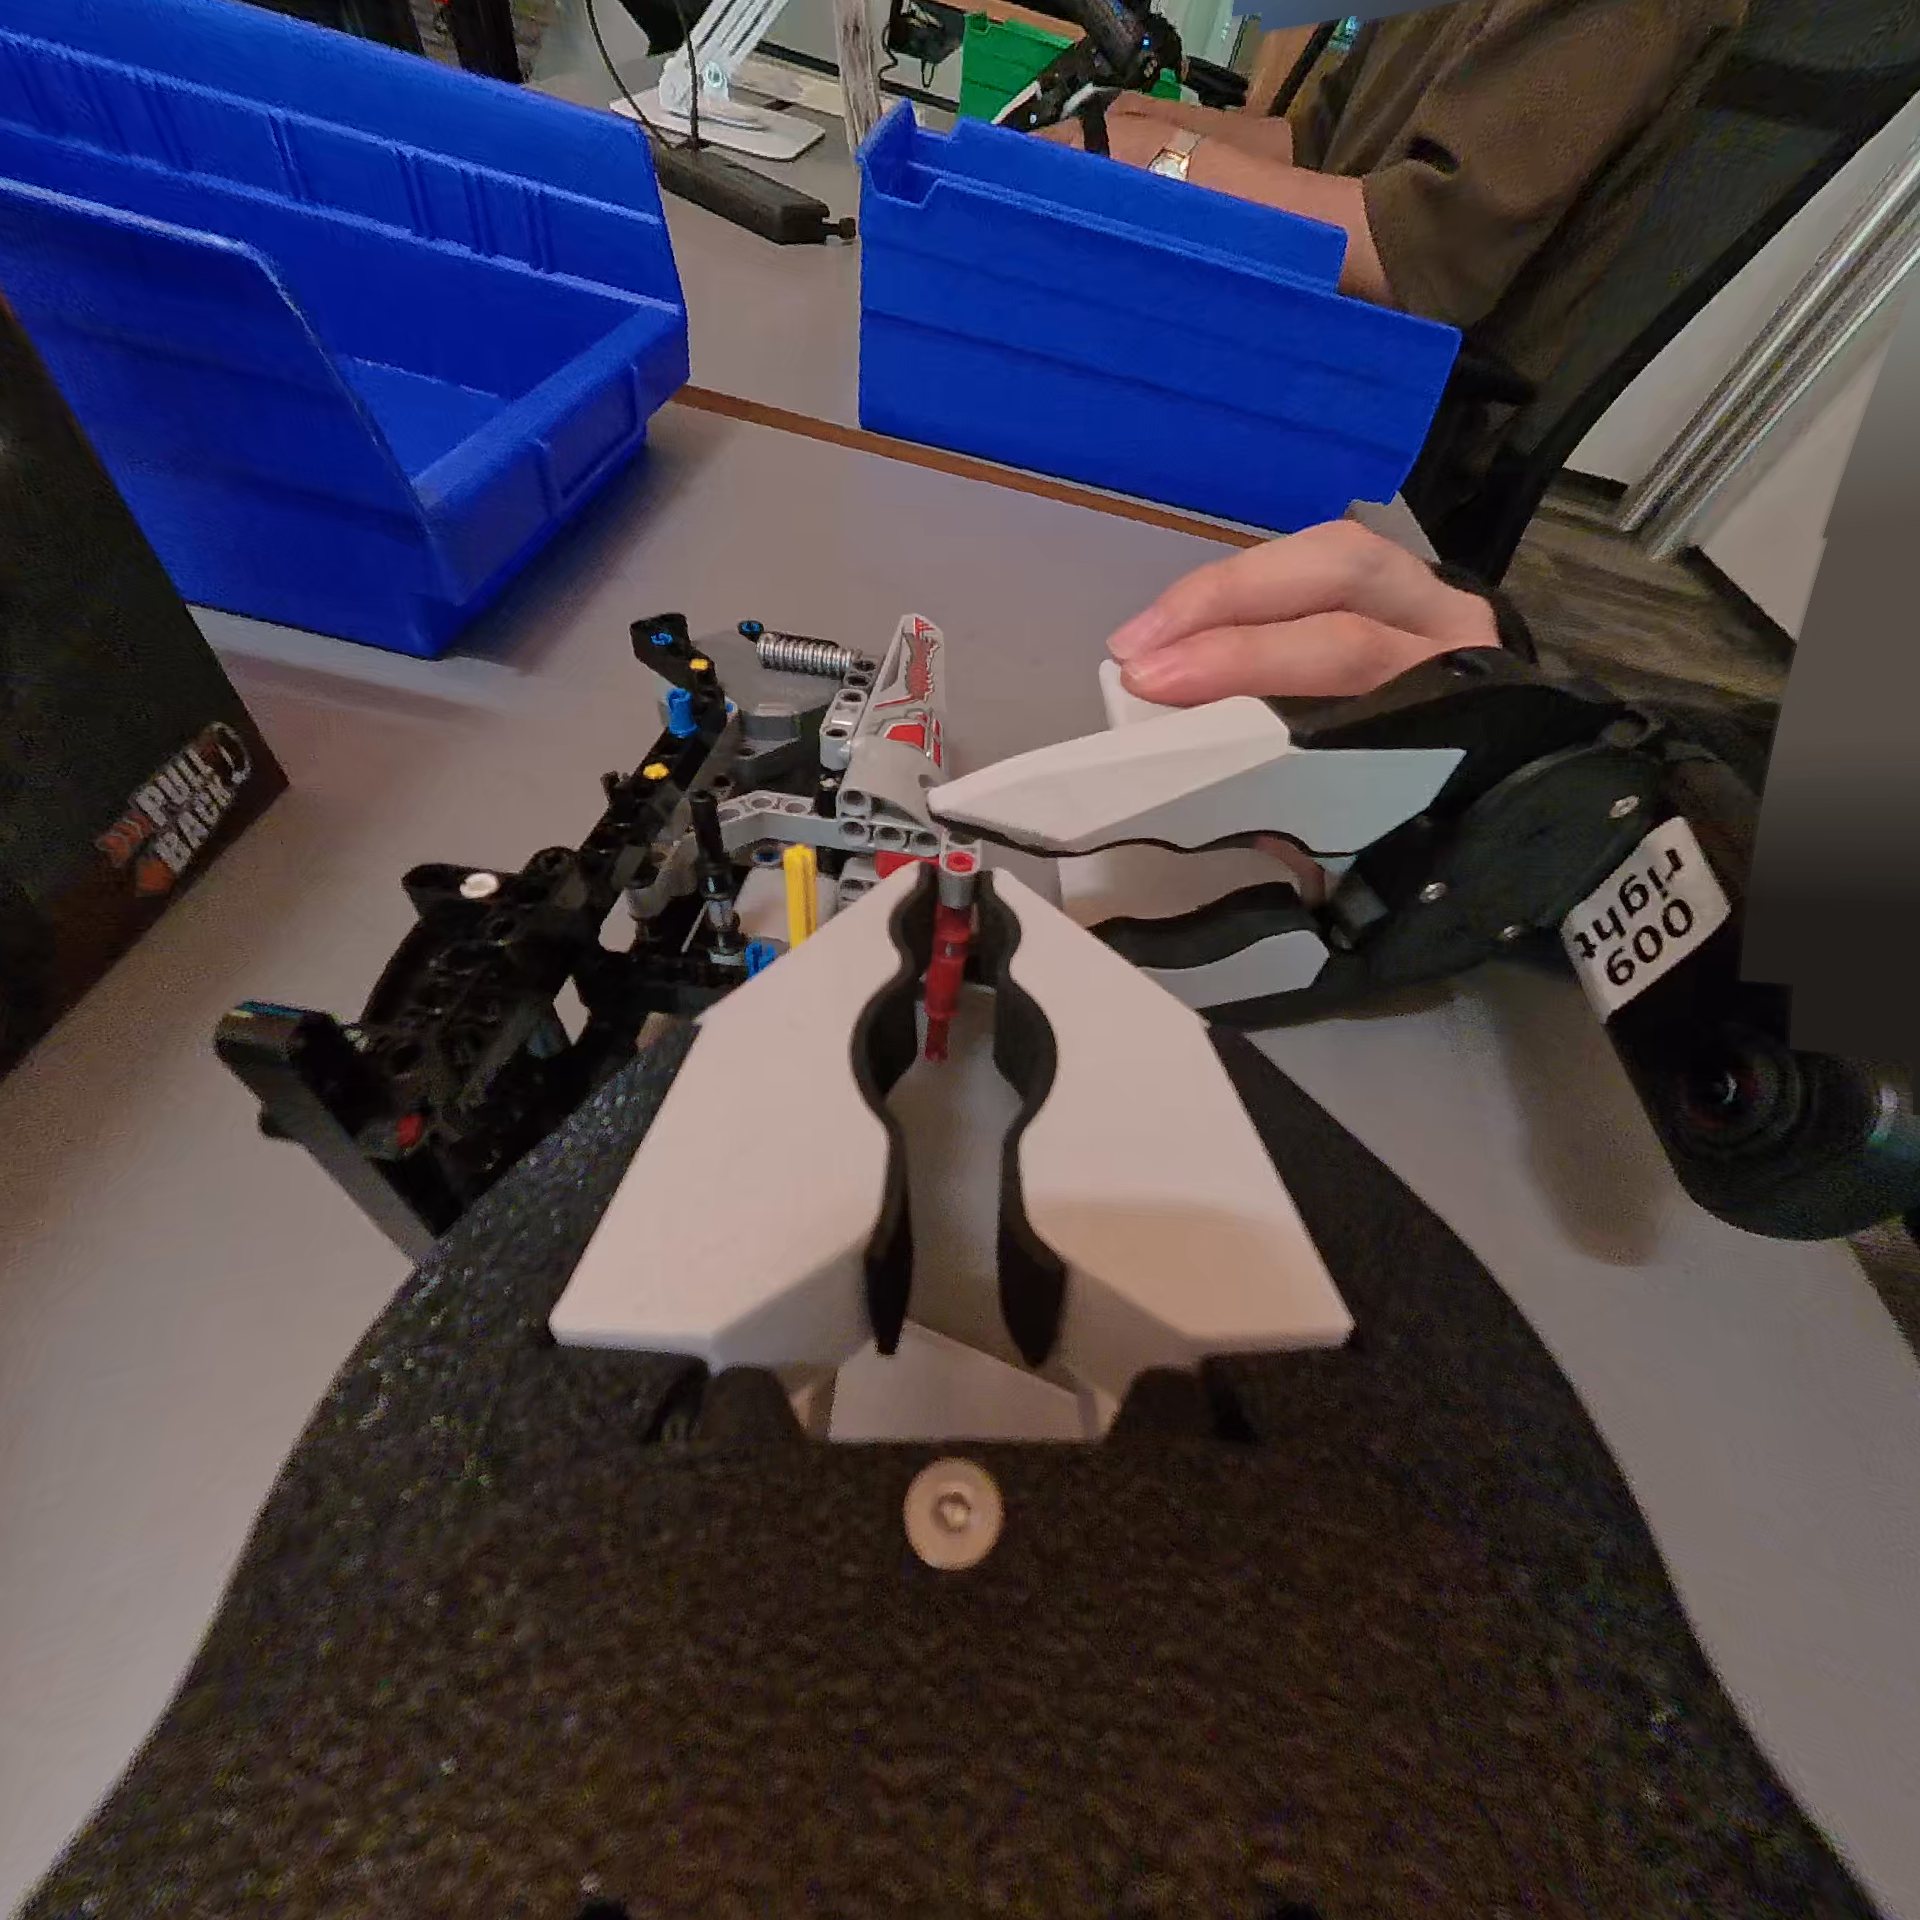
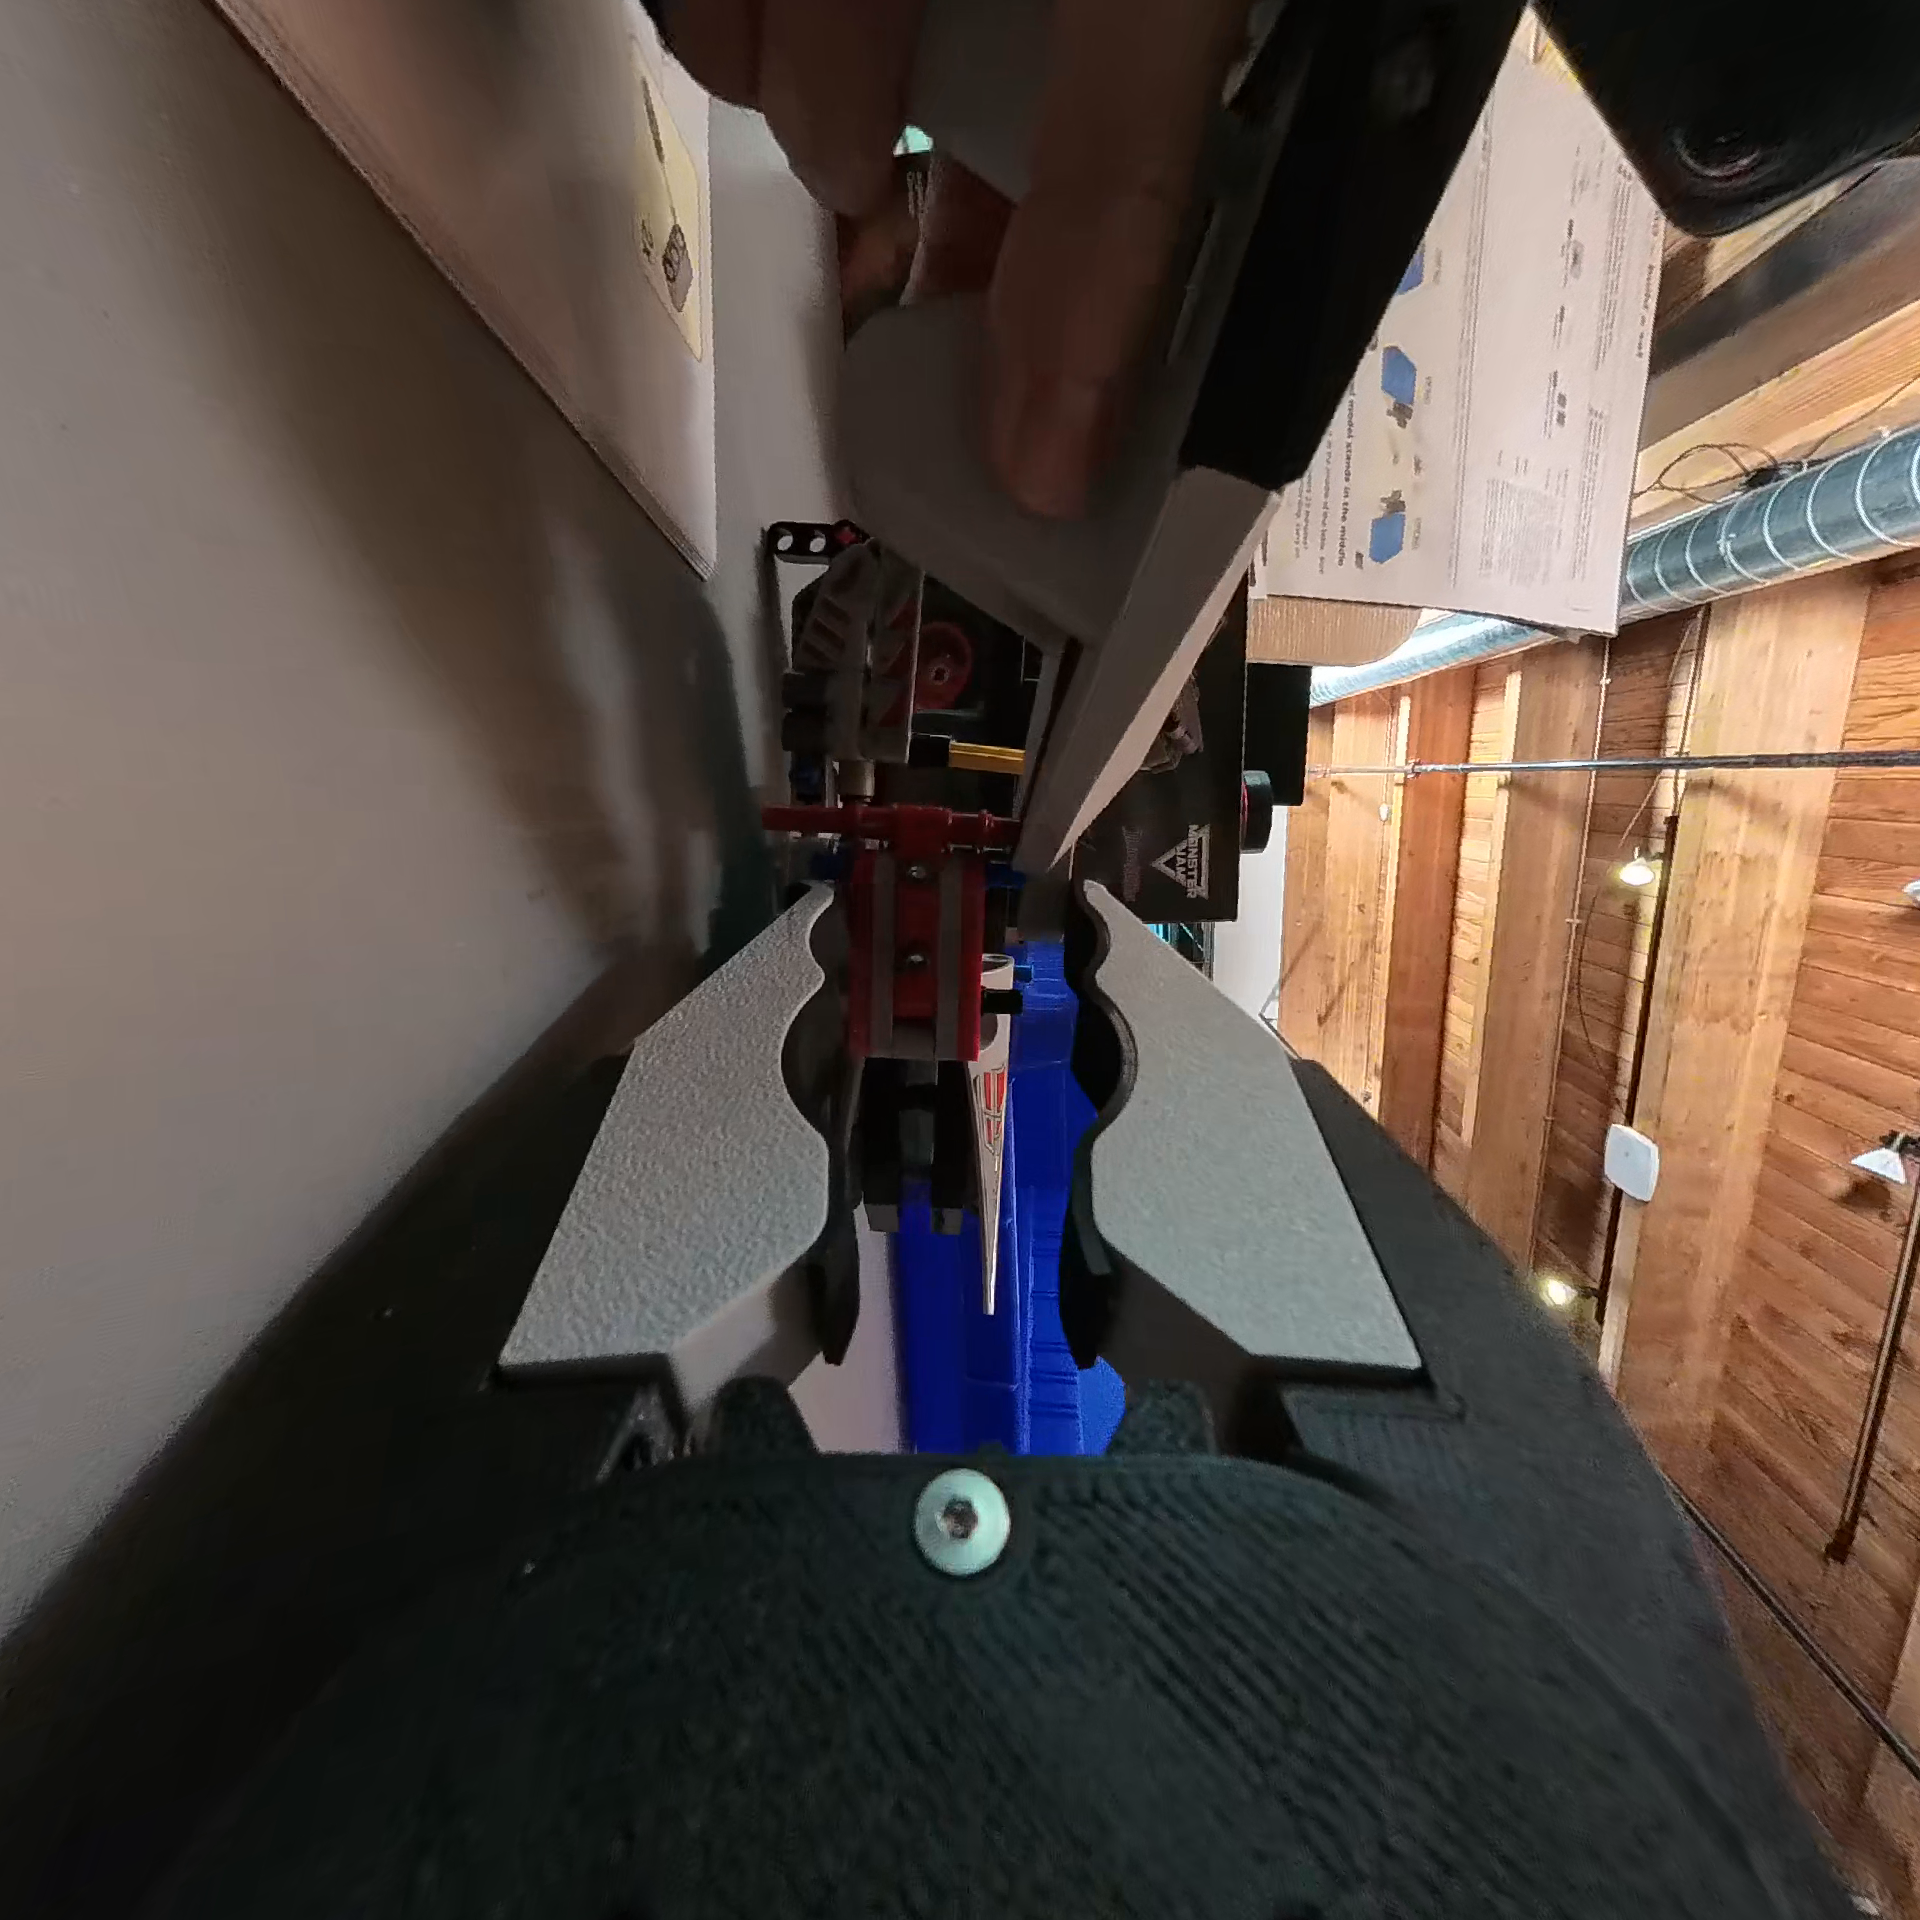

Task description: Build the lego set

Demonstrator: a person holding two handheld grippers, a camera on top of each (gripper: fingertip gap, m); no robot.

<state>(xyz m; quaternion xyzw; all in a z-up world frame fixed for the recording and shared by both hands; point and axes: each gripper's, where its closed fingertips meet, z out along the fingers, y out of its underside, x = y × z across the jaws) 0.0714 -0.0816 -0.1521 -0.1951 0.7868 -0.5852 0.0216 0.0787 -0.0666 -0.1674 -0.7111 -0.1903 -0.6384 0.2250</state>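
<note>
On the pale grey bench lies a half-built lego model — a black beam frame on its side with grey angled beams, a metal coil spring, a short yellow axle and a white-and-red decorated panel.

The left tool, with two white wavy-edged fingers on a speckled black body, points at the near end of the model. Its tips are pinched on a slim red pin, which stands nearly upright between them under a small grey connector, while the fingers bow apart farther back.

The right tool comes in sideways from the right, a bare hand resting on top of it. Its upper white finger touches the grey beams just above the red pin. In its own tilted view its fingers stand apart around the red-and-grey end of the model; I cannot tell whether they press it.

Behind the model sit two blue plastic bins, one on the left and one on the right, and a dark printed box stands at the left edge.
</note>
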